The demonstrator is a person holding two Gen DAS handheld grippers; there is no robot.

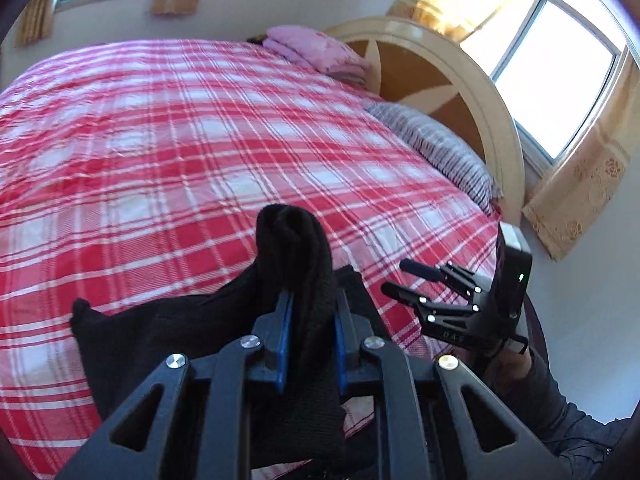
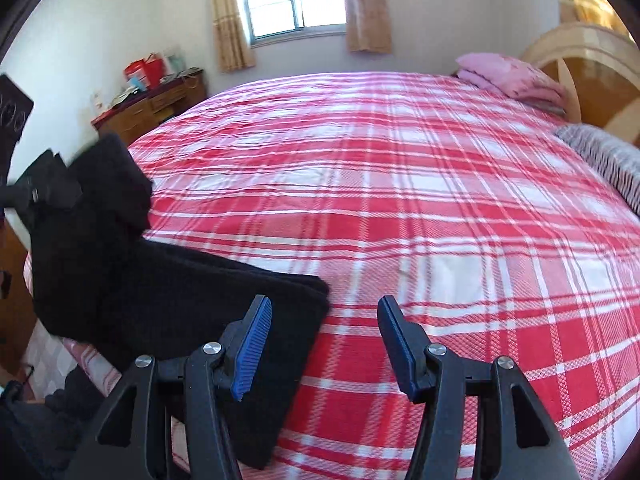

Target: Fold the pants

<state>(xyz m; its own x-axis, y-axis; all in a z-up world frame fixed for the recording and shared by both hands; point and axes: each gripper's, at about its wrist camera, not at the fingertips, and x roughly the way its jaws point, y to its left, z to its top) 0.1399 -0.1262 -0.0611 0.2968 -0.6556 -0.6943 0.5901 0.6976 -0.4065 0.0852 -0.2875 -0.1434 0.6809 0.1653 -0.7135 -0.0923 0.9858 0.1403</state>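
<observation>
The black pants (image 2: 160, 292) lie at the lower left of the right wrist view, on the near edge of the bed (image 2: 400, 200). Their long axis runs from the lower centre of that frame up toward the upper left. One end lies flat in layers on the red-and-white plaid cover just beside your right gripper's left finger. The other end rises off the cover toward the left edge of the frame.

In the left wrist view, a bunched fold of the pants (image 1: 296, 248) stands upright at lower centre. The rest of the cloth spreads low and to the left over the cover (image 1: 200, 140).

Your left gripper (image 1: 310, 340) is clamped on that fold, with the cloth pressed between its two blue pads (image 1: 285, 344). Your right gripper (image 2: 324, 344) has its fingers spread wide apart and holds nothing. Its left pad (image 2: 252, 348) sits over the flat end of the pants; whether they touch cannot be told. The right gripper (image 1: 404, 278) also shows at the right of the left wrist view, fingers parted above the cover.

A pink folded quilt (image 2: 508, 76) and a striped pillow (image 2: 608, 160) lie at the headboard (image 1: 460, 80) end, well apart from the pants.
</observation>
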